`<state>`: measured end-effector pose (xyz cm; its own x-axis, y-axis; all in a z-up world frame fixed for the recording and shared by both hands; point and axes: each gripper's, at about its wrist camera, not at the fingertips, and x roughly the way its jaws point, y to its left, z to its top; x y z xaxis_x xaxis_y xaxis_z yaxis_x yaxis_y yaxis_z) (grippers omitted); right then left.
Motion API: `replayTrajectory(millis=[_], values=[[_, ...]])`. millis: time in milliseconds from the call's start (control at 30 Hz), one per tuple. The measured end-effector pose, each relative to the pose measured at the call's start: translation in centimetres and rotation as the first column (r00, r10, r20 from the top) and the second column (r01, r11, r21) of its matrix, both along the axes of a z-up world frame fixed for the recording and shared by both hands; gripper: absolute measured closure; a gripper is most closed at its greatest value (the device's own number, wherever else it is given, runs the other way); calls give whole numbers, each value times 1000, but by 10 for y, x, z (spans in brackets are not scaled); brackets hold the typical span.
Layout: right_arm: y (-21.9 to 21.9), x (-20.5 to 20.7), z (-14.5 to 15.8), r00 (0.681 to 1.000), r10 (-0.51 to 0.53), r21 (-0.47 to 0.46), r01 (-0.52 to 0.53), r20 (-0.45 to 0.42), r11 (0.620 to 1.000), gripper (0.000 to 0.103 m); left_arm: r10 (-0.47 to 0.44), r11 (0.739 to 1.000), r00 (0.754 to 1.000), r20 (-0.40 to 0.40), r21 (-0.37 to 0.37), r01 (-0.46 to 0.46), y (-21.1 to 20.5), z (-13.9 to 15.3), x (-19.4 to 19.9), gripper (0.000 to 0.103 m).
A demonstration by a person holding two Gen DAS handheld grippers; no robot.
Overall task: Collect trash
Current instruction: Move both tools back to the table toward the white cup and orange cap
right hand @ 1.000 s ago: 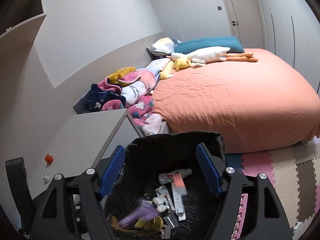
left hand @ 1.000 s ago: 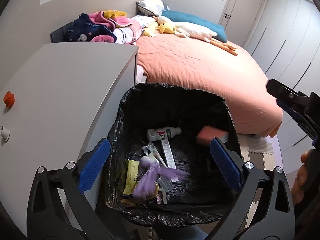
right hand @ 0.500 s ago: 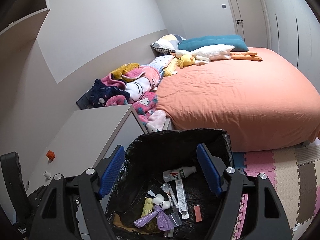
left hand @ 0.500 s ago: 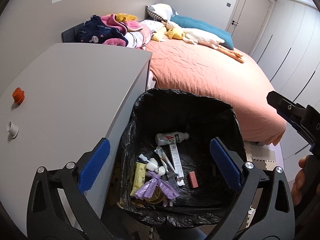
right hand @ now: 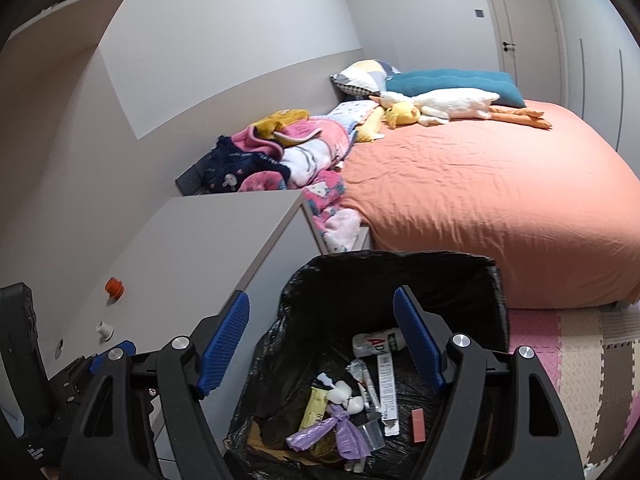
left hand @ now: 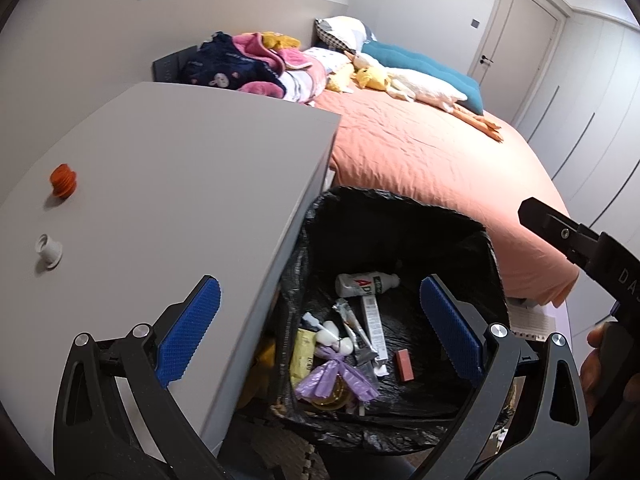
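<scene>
Both grippers — left [left hand: 316, 330] and right [right hand: 322, 344] — are hanging spread and empty over the bin [left hand: 400, 216], placed beside the desk [left hand: 180, 168] where two caps — orange [left hand: 63, 175], white [left hand: 48, 247] — are lying, probably next.

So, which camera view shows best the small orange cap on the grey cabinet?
The left wrist view: the orange cap is near, large and unobstructed on the grey cabinet. The right wrist view shows it farther off and smaller.

The black-lined bin [right hand: 400, 272] hides its lower trash (labels too small to read).
</scene>
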<state>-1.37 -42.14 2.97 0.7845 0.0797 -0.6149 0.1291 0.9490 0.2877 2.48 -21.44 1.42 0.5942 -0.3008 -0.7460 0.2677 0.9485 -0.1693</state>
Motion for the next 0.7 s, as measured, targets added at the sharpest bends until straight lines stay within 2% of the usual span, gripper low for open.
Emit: replayTrajectory(millis=[300, 700], values=[[46, 20, -4, 995, 94, -12, -94, -20, 995, 28, 76, 997, 997, 3, -16, -76, 40, 0, 3, 6], [97, 42, -2, 984, 180, 2, -180, -3, 984, 28, 191, 981, 981, 32, 12, -191, 95, 2, 4, 6]])
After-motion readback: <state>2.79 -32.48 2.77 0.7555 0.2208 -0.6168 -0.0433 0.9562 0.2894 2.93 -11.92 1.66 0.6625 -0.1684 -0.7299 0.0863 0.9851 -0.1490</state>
